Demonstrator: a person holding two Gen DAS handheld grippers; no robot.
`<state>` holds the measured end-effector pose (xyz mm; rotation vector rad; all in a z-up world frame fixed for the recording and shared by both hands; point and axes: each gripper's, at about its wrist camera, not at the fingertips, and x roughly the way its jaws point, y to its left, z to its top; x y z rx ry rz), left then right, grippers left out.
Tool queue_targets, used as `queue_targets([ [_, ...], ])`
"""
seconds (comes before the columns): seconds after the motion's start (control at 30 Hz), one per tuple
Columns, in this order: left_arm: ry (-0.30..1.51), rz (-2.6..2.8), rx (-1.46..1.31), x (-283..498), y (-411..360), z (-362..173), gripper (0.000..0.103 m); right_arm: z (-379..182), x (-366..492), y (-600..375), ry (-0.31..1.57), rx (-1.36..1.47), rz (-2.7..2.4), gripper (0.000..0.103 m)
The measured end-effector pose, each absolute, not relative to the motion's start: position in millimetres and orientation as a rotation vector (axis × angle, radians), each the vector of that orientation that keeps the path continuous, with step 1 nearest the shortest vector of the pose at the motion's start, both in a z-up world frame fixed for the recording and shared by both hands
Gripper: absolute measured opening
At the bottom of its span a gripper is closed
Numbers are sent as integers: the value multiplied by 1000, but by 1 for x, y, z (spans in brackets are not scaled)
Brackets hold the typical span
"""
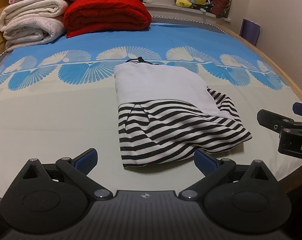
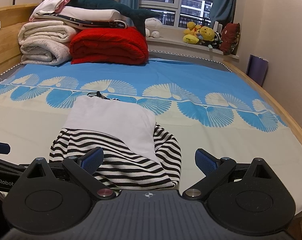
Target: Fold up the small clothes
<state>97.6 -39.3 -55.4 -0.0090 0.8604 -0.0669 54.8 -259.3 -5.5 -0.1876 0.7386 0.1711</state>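
One folded garment on bed, two grippers released.
The striped garment (image 1: 166,118) lies on the bed (image 1: 51,110); left gripper (image 1: 146,157) at 6 o'clock, right gripper (image 2: 149,158) at 5 o'clock, fingers spread, grasping nothing. One red blanket (image 1: 107,14) at 11 o'clock.

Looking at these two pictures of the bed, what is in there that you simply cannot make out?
- Folded garment: its underside and inner layers, covered by its own top layer in both views.
- Garment's near edge, right wrist view: hidden behind the right gripper.
- Right gripper, left wrist view: cut off by the right edge.
- Black drawstring: its far end, tucked behind the garment.
- Left gripper, right wrist view: cut off at the left edge.
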Motion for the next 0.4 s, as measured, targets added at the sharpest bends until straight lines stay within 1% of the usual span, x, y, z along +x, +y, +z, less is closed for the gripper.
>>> queue_targets([
  [0.4, 846, -73, -6, 97, -39, -53, 103, -5, 55, -263, 737, -200, 184, 98],
])
